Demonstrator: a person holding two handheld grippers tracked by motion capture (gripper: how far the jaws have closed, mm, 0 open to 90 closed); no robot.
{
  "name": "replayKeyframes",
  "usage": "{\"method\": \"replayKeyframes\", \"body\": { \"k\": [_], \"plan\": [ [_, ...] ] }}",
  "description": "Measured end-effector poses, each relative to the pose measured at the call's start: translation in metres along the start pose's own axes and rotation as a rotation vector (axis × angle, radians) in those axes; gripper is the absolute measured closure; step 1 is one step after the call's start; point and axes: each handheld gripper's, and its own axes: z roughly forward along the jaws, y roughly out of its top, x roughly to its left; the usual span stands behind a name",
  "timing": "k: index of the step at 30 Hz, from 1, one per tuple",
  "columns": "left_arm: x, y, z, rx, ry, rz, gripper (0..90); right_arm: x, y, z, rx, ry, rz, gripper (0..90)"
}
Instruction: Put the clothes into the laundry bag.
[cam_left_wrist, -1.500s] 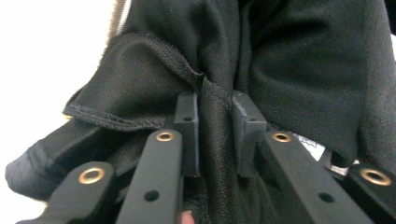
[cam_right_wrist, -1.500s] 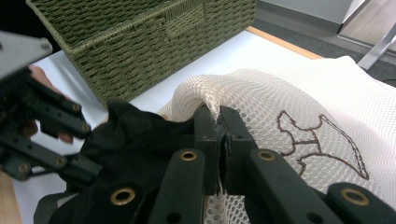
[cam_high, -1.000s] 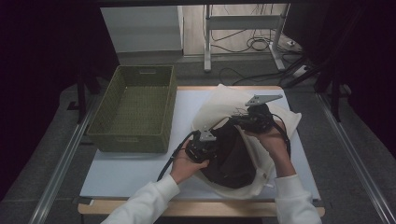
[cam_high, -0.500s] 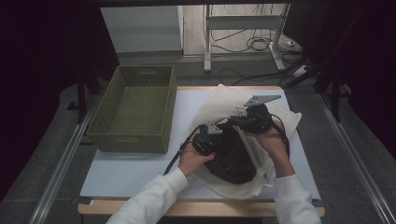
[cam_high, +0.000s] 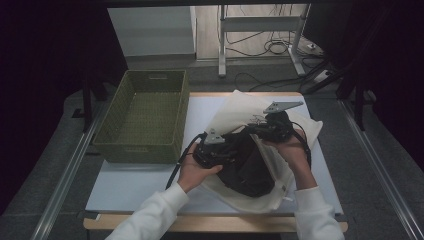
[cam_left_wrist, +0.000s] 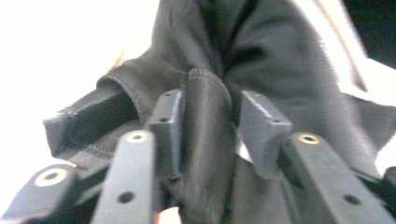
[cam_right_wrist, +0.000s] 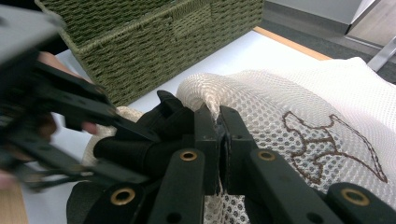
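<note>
A white mesh bag (cam_high: 240, 107) lies on the table with a dark garment (cam_high: 245, 170) bunched at its mouth. My left gripper (cam_high: 231, 150) comes in from the left at the garment. Its jaws have just been opening, and a fold of the dark cloth (cam_left_wrist: 205, 121) stands loosely between them with a gap at one pad. My right gripper (cam_high: 251, 131) comes from the right and is shut on the bag's mesh rim (cam_right_wrist: 218, 122), holding it up over the garment (cam_right_wrist: 149, 135).
A green woven basket (cam_high: 145, 115) stands on the left of the white table (cam_high: 135, 185), and its near corner (cam_right_wrist: 154, 42) is close by in the right gripper view. Floor rails run along both sides of the table. Cables lie on the floor behind.
My left gripper has shifted slightly up and toward the bag's mouth. The right hand has stayed put with the bag's rim.
</note>
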Motion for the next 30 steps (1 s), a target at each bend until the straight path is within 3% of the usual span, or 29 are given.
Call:
{"method": "replayKeyframes", "body": {
  "k": [5, 6, 8, 11, 15, 20, 24, 30],
  "plan": [
    [-0.004, 0.000, -0.024, -0.038, -0.030, 0.015, 47.9, 0.000, 0.000, 0.000, 0.000, -0.001, -0.001, 86.9],
    [-0.006, -0.002, -0.030, -0.046, -0.058, 0.019, 49.2, 0.000, 0.000, 0.000, 0.000, -0.001, 0.000, 86.9],
    [-0.009, -0.004, -0.036, -0.038, -0.105, 0.040, 58.3, 0.000, 0.000, 0.000, -0.001, -0.002, 0.000, 86.9],
    [-0.016, -0.010, -0.038, 0.012, -0.156, 0.091, 73.9, 0.000, 0.000, 0.000, -0.002, 0.000, -0.001, 86.9],
    [-0.021, -0.019, -0.031, 0.069, -0.180, 0.127, 83.2, 0.000, 0.000, 0.000, 0.000, -0.002, 0.001, 86.8],
    [-0.021, -0.029, -0.014, 0.107, -0.208, 0.085, 85.3, 0.000, 0.000, 0.000, 0.000, -0.003, 0.000, 86.8],
    [-0.020, -0.037, 0.004, 0.151, -0.216, 0.077, 87.5, 0.000, 0.000, 0.000, -0.001, 0.001, 0.000, 86.8],
    [-0.017, -0.037, 0.025, 0.154, -0.186, 0.075, 90.0, 0.001, 0.000, 0.000, 0.000, 0.001, -0.004, 86.8]
  ]
}}
